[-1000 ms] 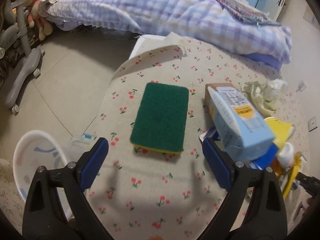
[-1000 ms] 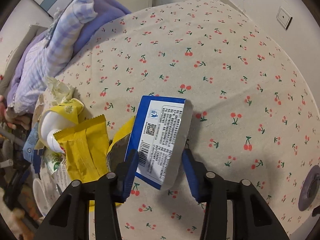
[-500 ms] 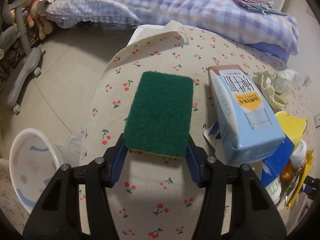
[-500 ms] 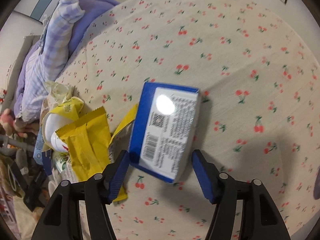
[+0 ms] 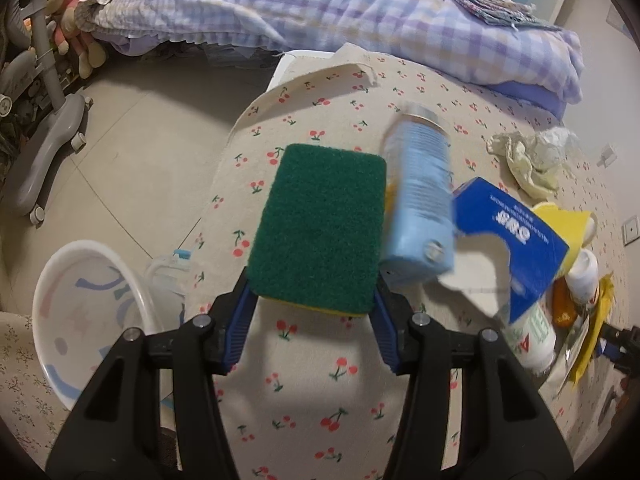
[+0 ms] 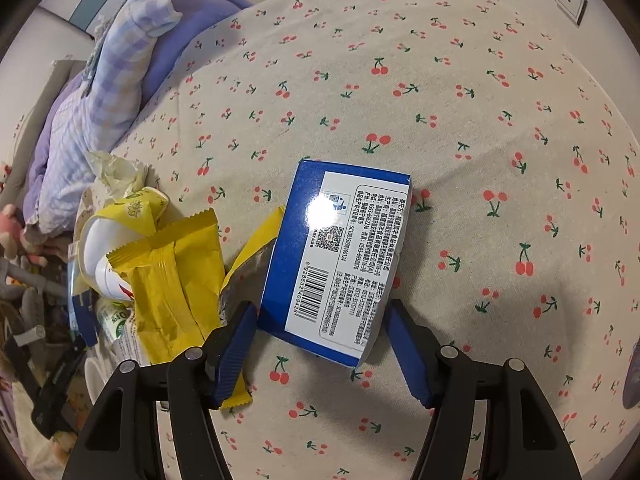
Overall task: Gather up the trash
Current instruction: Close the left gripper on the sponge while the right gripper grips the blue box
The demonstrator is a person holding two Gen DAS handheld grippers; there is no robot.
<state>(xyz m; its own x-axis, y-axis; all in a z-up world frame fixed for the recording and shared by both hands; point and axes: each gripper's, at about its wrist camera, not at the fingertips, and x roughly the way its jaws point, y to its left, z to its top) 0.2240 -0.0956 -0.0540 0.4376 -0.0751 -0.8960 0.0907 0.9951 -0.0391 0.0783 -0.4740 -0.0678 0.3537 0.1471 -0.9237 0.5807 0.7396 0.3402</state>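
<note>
My left gripper [image 5: 312,284] is shut on the near end of a green scouring sponge [image 5: 320,224] with a yellow underside, over the cherry-print tablecloth [image 5: 304,380]. A light blue carton [image 5: 420,204] leans against the sponge's right edge and is blurred by motion. Right of the carton sits a dark blue box [image 5: 516,240] with a torn flap. In the right wrist view the same blue box [image 6: 336,256] lies label up on the cloth. My right gripper [image 6: 320,312] is open around the box's near end, with small gaps beside both fingers.
A yellow wrapper [image 6: 172,272], a white cup [image 6: 100,252] and crumpled paper [image 6: 116,172] are heaped left of the box. On the floor stands a white basin [image 5: 80,320]. A checked quilt [image 5: 320,8] lies beyond the table, and a grey chair base [image 5: 52,136] is at far left.
My left gripper closed on the sponge. The light blue carton swung against it. My right gripper opened and let go of the blue box, which now lies flat.
</note>
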